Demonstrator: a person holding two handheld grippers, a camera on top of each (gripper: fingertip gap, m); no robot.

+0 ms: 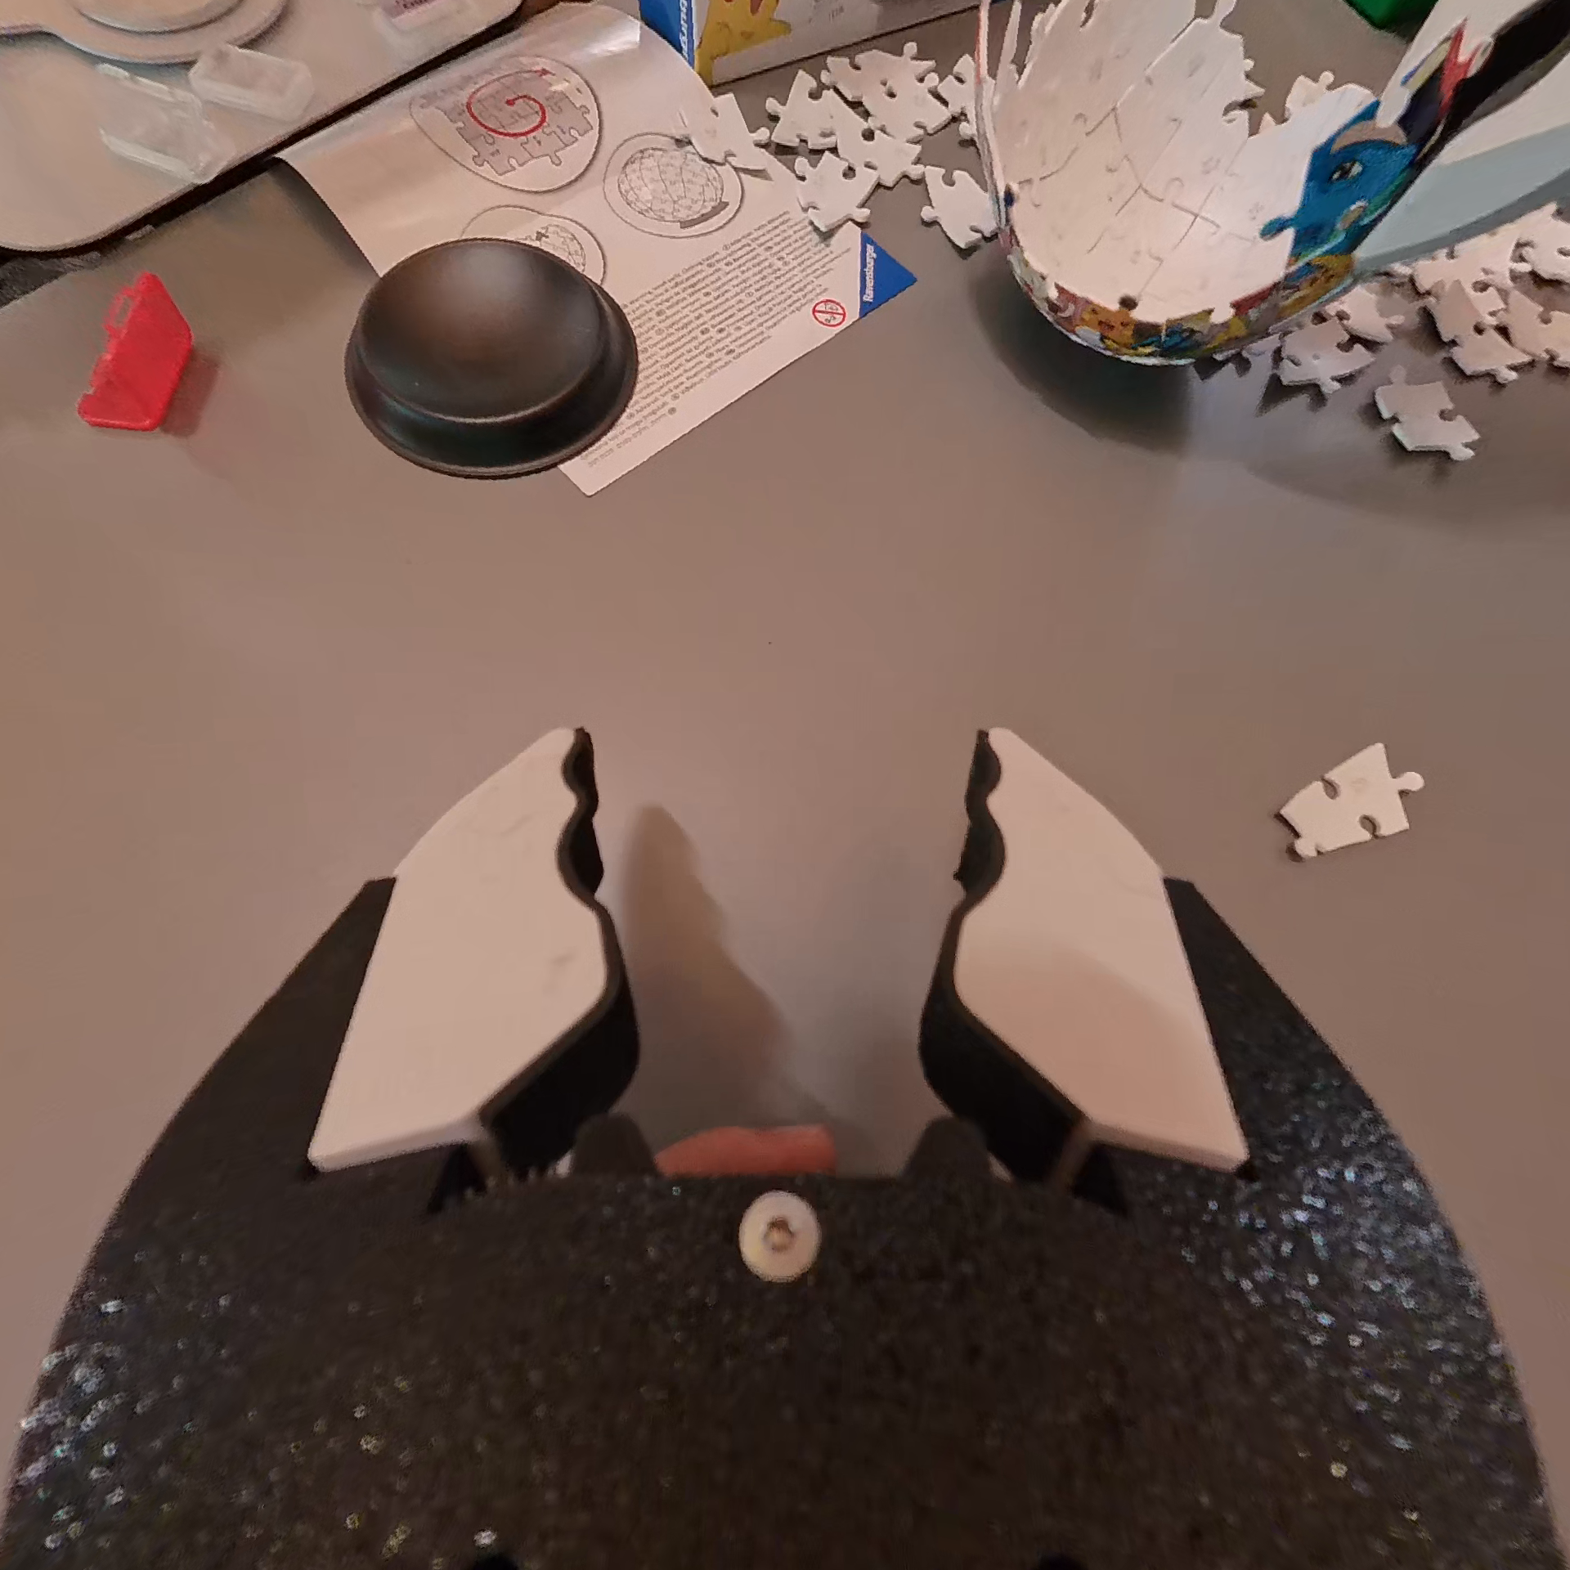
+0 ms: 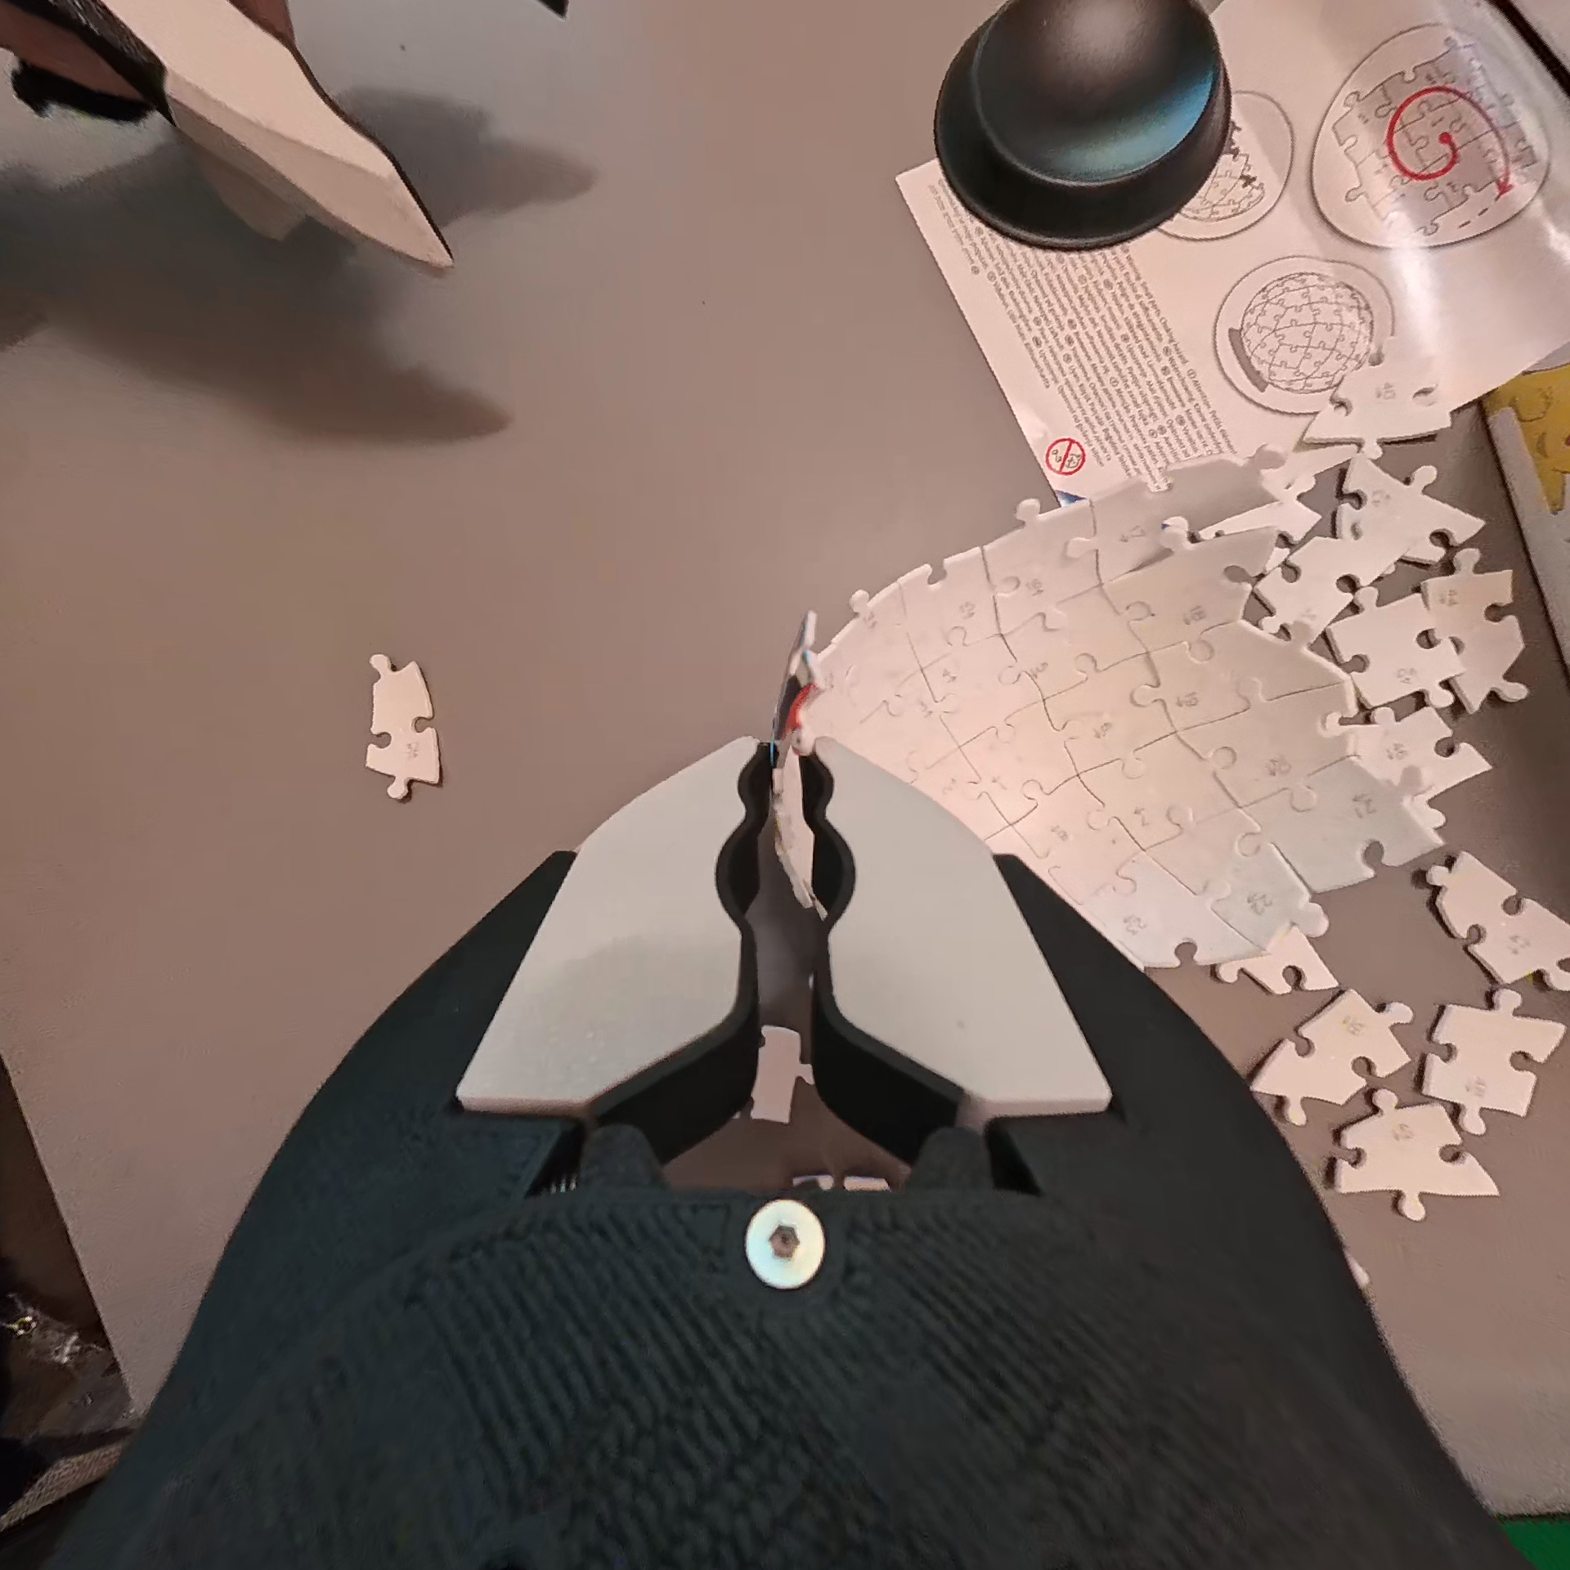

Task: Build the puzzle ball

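The half-built puzzle ball (image 2: 1104,731) is a curved shell, white inside and printed outside. My right gripper (image 2: 788,752) is shut on its rim and holds it tilted above the grey table. It also shows in the left wrist view (image 1: 1147,195) at the top right, with a right finger (image 1: 1461,144) on its edge. My left gripper (image 1: 782,748) is open and empty over bare table. One loose white piece (image 1: 1351,799) lies right of it, also in the right wrist view (image 2: 403,726). Several loose pieces (image 2: 1402,646) lie around the shell.
A black round stand (image 1: 488,357) sits on the instruction sheet (image 1: 765,314). A red plastic part (image 1: 136,352) lies at the left. A puzzle box (image 1: 765,34) and clear plastic packaging (image 1: 170,102) stand at the back. The left gripper's finger (image 2: 297,144) shows top left in the right wrist view. My left gripper's tips are some 12 cm from the loose white piece (image 1: 1351,799). My right wrist view (image 2: 408,736) looks at it from another angle.
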